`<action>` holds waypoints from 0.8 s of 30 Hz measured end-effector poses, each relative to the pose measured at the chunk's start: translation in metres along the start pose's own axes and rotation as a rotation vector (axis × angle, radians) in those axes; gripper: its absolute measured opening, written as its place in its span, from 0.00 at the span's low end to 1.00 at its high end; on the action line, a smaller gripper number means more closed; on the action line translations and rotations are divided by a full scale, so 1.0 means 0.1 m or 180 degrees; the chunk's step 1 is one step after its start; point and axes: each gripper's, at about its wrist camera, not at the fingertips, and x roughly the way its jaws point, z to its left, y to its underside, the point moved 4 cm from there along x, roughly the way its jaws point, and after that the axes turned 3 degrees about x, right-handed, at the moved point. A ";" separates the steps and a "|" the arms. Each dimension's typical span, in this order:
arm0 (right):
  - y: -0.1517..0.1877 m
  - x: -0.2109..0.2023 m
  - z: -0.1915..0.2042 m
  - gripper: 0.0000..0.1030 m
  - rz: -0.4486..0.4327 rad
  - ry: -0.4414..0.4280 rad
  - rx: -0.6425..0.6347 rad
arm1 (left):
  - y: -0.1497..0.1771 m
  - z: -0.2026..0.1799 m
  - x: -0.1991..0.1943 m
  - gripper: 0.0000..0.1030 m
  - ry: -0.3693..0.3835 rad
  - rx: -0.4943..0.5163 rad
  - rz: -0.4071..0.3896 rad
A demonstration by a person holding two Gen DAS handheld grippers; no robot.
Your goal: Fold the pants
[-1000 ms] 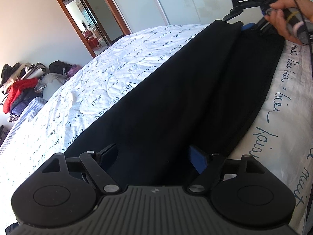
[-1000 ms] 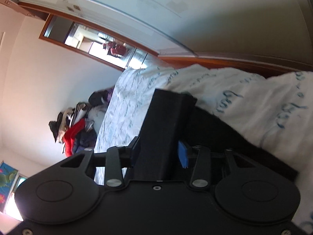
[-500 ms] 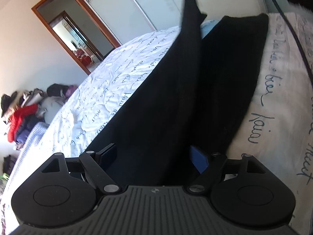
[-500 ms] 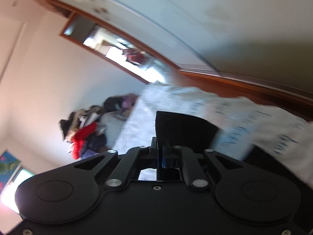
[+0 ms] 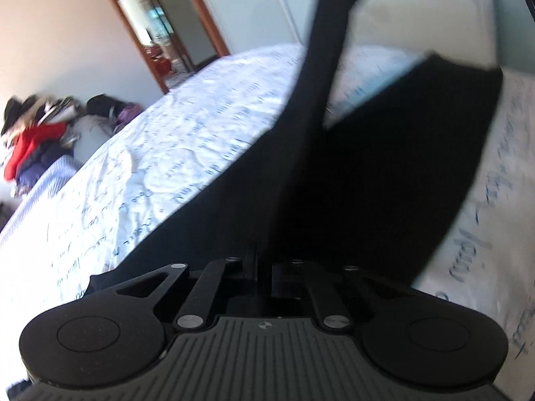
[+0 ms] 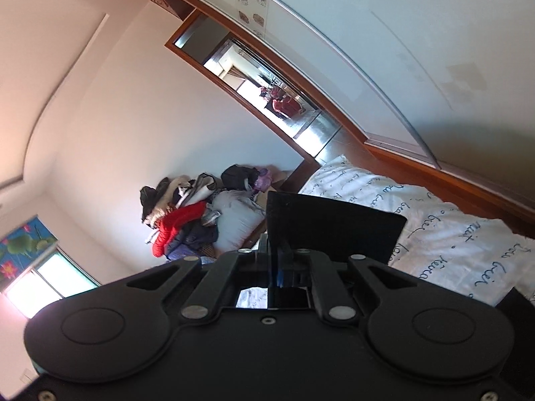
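Black pants [image 5: 384, 167] lie lengthwise on a white quilt with blue script [image 5: 167, 167]. One leg [image 5: 321, 67] is pulled up off the bed in a taut strip that runs out of the top of the left wrist view. My left gripper [image 5: 264, 267] is at the near end of the pants, its jaws closing with the black cloth pinched between them. In the right wrist view my right gripper [image 6: 276, 267] is shut on the end of the lifted leg [image 6: 334, 227], held high above the quilt [image 6: 451, 244]. The right gripper itself is out of the left wrist view.
A pile of clothes with a red jacket [image 5: 33, 140] lies against the wall beyond the bed, also seen as the clothes pile [image 6: 180, 220]. A wood-framed doorway [image 5: 153, 33] stands at the far corner. Pale wardrobe doors [image 6: 401, 50] run along the far side of the bed.
My left jaws went from wide open to closed on the cloth. The right jaws closed on the far end of one leg and rose, lifting that leg off the bed.
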 end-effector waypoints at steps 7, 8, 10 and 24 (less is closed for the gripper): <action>-0.06 0.04 -0.05 0.05 0.0017 0.0347 -0.0330 | -0.15 0.41 -0.22 0.08 -0.0260 -0.0384 -0.0374; -0.07 0.01 -0.03 0.05 -0.0001 0.0351 -0.0408 | -0.17 0.44 -0.26 0.08 -0.0254 -0.0429 -0.0418; -0.08 -0.07 0.03 0.05 -0.0055 0.0249 -0.0564 | -0.19 0.44 -0.32 0.08 -0.0248 -0.0410 -0.0474; -0.05 -0.36 -0.25 0.04 -0.0075 0.0338 -0.0526 | -0.15 0.38 -0.42 0.08 0.0069 -0.0360 -0.0424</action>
